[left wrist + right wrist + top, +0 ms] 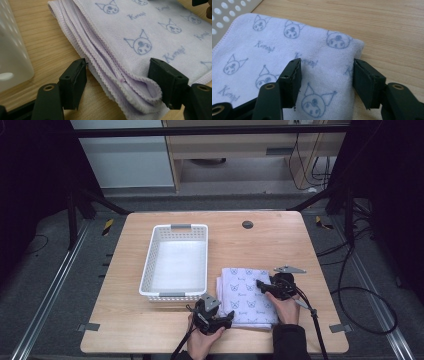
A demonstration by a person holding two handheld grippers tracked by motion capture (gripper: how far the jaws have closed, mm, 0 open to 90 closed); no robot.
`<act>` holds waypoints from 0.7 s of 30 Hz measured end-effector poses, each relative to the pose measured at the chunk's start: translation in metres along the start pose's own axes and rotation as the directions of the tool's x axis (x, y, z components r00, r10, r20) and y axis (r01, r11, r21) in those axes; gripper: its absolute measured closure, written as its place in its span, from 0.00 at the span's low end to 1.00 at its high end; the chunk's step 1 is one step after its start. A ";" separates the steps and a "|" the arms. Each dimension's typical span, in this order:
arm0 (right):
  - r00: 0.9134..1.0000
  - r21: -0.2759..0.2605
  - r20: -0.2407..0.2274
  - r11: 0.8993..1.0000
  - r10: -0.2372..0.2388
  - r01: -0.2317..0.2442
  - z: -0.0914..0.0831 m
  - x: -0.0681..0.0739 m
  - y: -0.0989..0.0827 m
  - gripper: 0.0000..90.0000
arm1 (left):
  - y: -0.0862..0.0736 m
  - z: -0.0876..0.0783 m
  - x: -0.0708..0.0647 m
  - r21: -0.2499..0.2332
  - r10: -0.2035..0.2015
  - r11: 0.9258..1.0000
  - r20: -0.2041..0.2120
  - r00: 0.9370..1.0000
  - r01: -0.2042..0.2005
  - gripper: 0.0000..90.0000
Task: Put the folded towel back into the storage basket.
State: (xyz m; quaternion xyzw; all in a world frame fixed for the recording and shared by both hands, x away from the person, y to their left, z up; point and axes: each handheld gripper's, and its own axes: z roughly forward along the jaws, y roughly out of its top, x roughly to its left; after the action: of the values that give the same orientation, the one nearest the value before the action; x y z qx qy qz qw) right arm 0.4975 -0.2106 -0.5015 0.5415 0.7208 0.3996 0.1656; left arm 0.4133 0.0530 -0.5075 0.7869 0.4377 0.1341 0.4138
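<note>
- Nearest, the left gripper meets the folded towel's near-left corner; the right gripper is over it, basket left.
- Left gripper view: jaws spread around the layered edge.
- Right gripper view: jaws spread above cloth.

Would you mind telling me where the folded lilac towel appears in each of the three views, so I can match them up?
High view: the folded towel lies at lower centre-right of the table, right of the white basket.
Left gripper view: its layered edge runs diagonally between the open jaws.
Right gripper view: it covers the left and centre, its folded corner between the open jaws.
Shared landmark: the white basket, at the left edge of both gripper views.
</note>
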 end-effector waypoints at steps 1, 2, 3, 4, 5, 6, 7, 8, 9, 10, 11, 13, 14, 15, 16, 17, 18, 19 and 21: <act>1.000 0.000 0.000 1.000 0.000 0.000 0.000 0.000 0.000 0.48 | 0.000 0.000 0.000 0.000 0.000 1.000 0.000 1.000 0.000 0.34; 1.000 -0.002 -0.001 1.000 0.001 -0.001 0.000 0.001 -0.001 0.50 | 0.000 0.000 0.000 -0.001 0.003 1.000 0.003 1.000 -0.003 0.34; 1.000 -0.002 -0.001 1.000 0.001 -0.001 0.000 0.001 -0.001 0.50 | 0.000 0.000 0.000 -0.001 0.003 1.000 0.003 1.000 -0.003 0.34; 1.000 0.001 -0.004 1.000 0.001 -0.001 0.000 0.002 -0.001 0.52 | 0.000 0.000 0.000 0.000 0.006 1.000 0.002 1.000 -0.006 0.34; 1.000 0.002 -0.004 1.000 -0.001 0.001 0.001 0.001 -0.001 0.53 | 0.000 0.000 -0.001 0.001 0.005 1.000 0.004 1.000 -0.005 0.35; 1.000 0.003 -0.010 1.000 0.000 0.000 0.001 0.001 -0.001 0.54 | 0.000 0.000 -0.001 0.004 0.004 1.000 0.004 1.000 -0.004 0.36; 1.000 0.004 -0.011 1.000 0.002 -0.002 0.001 0.001 -0.001 0.55 | 0.000 0.000 -0.001 0.004 0.004 1.000 0.004 1.000 -0.004 0.37; 1.000 0.004 -0.011 1.000 0.002 -0.002 0.001 0.001 -0.001 0.55 | 0.001 0.000 -0.001 0.005 0.002 1.000 0.009 1.000 -0.002 0.37; 1.000 0.005 -0.013 1.000 0.006 -0.006 0.001 0.001 -0.002 0.58 | 0.001 0.001 -0.002 0.006 -0.004 1.000 0.015 1.000 0.004 0.42; 1.000 0.004 -0.014 1.000 0.006 -0.006 0.001 0.001 -0.002 0.60 | 0.001 0.001 -0.003 0.007 -0.012 1.000 0.020 1.000 0.011 0.44; 1.000 0.005 -0.016 1.000 0.009 -0.009 0.001 0.002 -0.002 0.62 | 0.001 0.000 -0.003 0.008 -0.020 1.000 0.025 0.999 0.020 0.47; 1.000 0.003 -0.018 1.000 0.013 -0.013 0.001 0.002 -0.003 0.66 | 0.001 0.001 -0.002 0.008 -0.032 0.999 0.039 0.999 0.032 0.53; 1.000 0.002 -0.020 1.000 0.017 -0.017 0.001 0.002 -0.003 0.68 | 0.001 0.001 -0.002 0.009 -0.041 0.999 0.045 0.998 0.041 0.56; 1.000 0.001 -0.022 1.000 0.021 -0.021 0.001 0.002 -0.003 0.70 | 0.001 0.001 -0.002 0.009 -0.041 0.999 0.045 0.998 0.041 0.58; 0.999 0.000 -0.023 1.000 0.025 -0.025 0.000 0.002 -0.003 0.71 | 0.001 0.001 -0.002 0.009 -0.053 0.999 0.052 0.997 0.053 0.61; 0.999 0.000 -0.023 0.999 0.033 -0.033 0.000 0.002 -0.003 0.73 | 0.001 0.000 -0.002 0.009 -0.060 0.998 0.055 0.997 0.060 0.63; 0.999 -0.001 -0.020 0.999 0.036 -0.036 0.000 0.003 -0.003 0.75 | 0.001 0.000 -0.001 0.007 -0.073 0.997 0.062 0.995 0.073 0.66; 0.999 -0.001 -0.020 0.999 0.036 -0.036 0.000 0.003 -0.003 0.75 | 0.001 0.000 -0.001 0.007 -0.073 0.997 0.062 0.995 0.073 0.70; 1.000 -0.012 -0.003 1.000 0.029 -0.029 -0.001 0.006 -0.004 0.77 | -0.001 -0.001 0.001 -0.008 -0.094 0.995 0.075 0.993 0.095 0.76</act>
State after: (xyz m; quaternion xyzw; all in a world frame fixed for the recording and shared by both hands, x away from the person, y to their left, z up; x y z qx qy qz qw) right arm 0.4921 -0.2059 -0.5028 0.5503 0.7109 0.4069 0.1620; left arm 0.4130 0.0542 -0.5078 0.7672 0.4579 0.0873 0.4405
